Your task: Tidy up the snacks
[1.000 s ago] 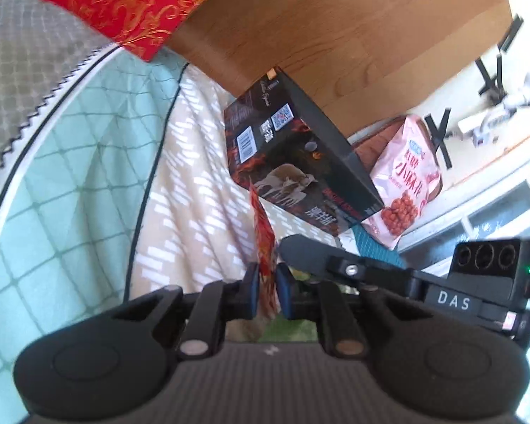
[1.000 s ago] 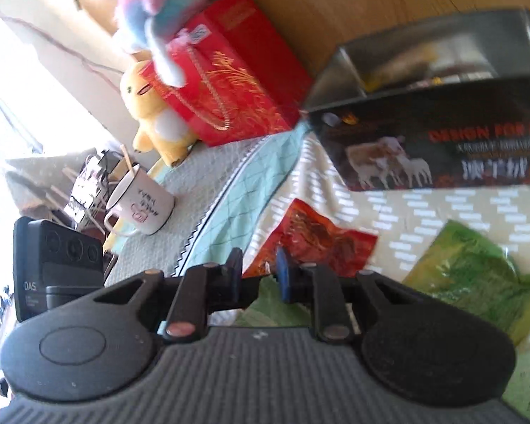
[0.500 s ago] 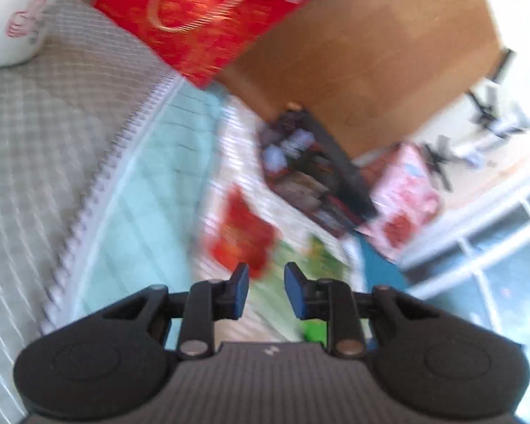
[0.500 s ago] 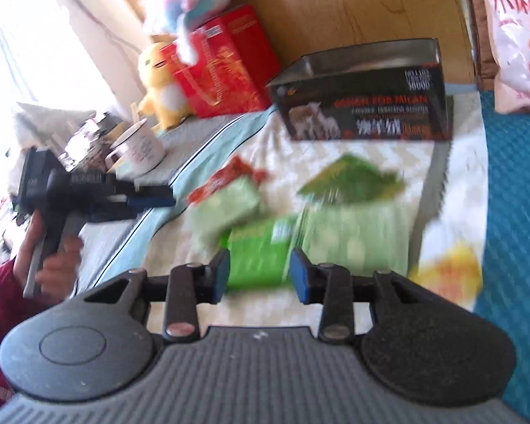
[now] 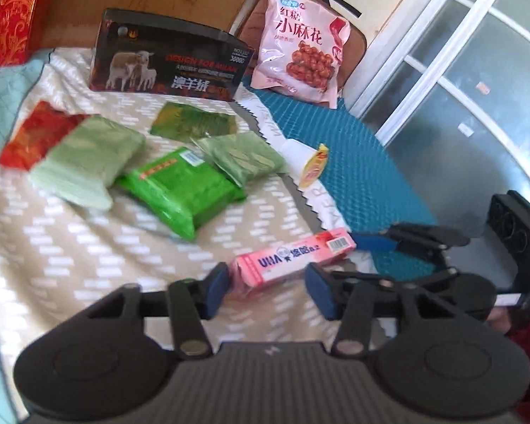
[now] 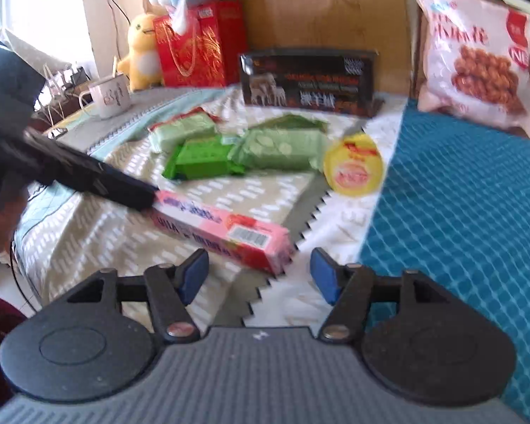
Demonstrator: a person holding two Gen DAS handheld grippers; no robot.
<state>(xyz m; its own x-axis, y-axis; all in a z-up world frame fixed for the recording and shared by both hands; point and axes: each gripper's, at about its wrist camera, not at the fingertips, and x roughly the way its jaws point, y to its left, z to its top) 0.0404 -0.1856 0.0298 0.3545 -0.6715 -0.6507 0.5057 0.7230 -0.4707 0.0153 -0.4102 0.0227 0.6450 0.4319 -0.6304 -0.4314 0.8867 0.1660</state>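
The patterned cloth (image 5: 70, 254) over the table carries nearly everything, with a teal mat (image 6: 470, 219) to its right. At the far edge stands the dark box (image 5: 166, 60), open at the top; what it holds cannot be seen from here. The pink snack bag (image 5: 300, 39) leans far right behind the mat. A second ago both tools were up close to the box, closed on thin packets; now they have drawn back to the near edge with nothing gripped, and the red packet (image 5: 35, 134), the pale green packs (image 5: 84, 162), the bright green pack (image 5: 183, 187) and the yellow sachet (image 6: 353, 166) all lie loose mid-cloth, so those snacks look not yet boxed and the sorting is probably at an early stage. The pink candy box (image 5: 293, 261) lies nearest, at the cloth's right hem. The left tool (image 5: 268, 293) is opening, its left pad at the box's near end, with no squeeze visible. The right tool (image 6: 261, 275) is opening too, jaws apart just short of the other end, holding nothing.
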